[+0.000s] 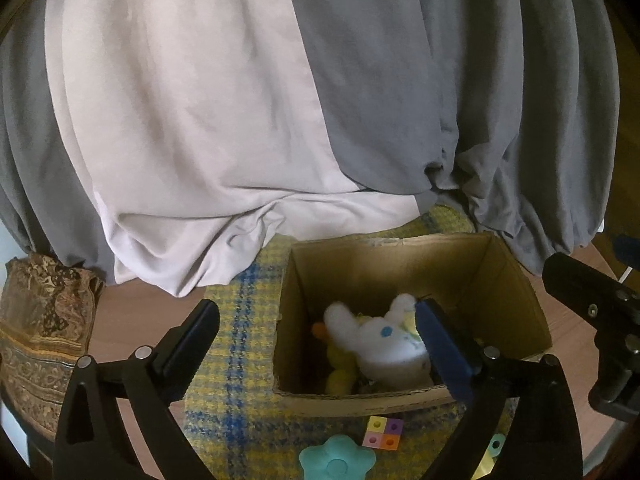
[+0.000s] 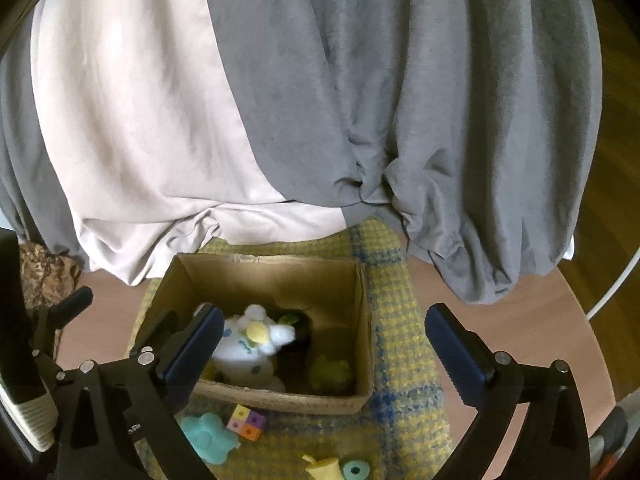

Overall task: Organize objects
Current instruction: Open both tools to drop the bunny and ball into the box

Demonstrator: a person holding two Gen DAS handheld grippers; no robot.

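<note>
Inside the cardboard box [image 1: 400,268], the white plush [image 1: 384,344] lies ears toward its far-left corner (both hand-held grippers empty, spread).

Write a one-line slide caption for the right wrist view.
Open right claw above a cardboard box holding a white plush toy, with a teal flower toy and colored cube on the yellow mat.

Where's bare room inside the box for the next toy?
Free: the back of the cardboard box, behind the white plush. The front is crowded with that plush and a yellow-green toy. Outside, the plaid mat right of the box is bare.
</note>
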